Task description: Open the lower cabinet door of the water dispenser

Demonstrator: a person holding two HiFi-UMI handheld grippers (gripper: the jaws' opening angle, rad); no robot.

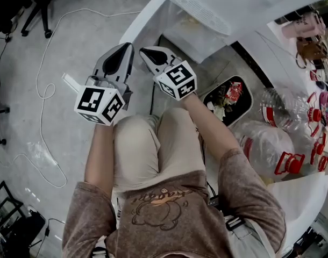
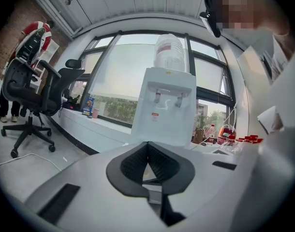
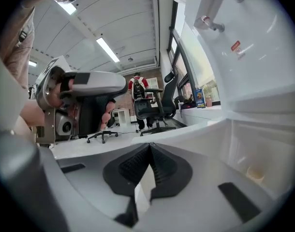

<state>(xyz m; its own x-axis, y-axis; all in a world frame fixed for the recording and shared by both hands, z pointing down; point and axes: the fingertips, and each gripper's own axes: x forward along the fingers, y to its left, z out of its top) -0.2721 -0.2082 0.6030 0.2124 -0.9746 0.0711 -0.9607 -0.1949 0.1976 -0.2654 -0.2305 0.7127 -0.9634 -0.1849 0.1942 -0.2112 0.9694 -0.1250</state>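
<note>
Already the lower cabinet door (image 1: 144, 19) stands swung open at upper centre. With fingers (image 3: 130, 166) pressed together on both right gripper (image 3: 150, 146) and left gripper (image 2: 147, 143), we should push its edge steadily outward.

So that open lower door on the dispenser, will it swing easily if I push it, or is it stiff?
Probably swings freely: the door stands wide open. It looks like a thin white panel, so likely light, maybe a little flexible. Its smooth face may slip against the shut right claw.
</note>
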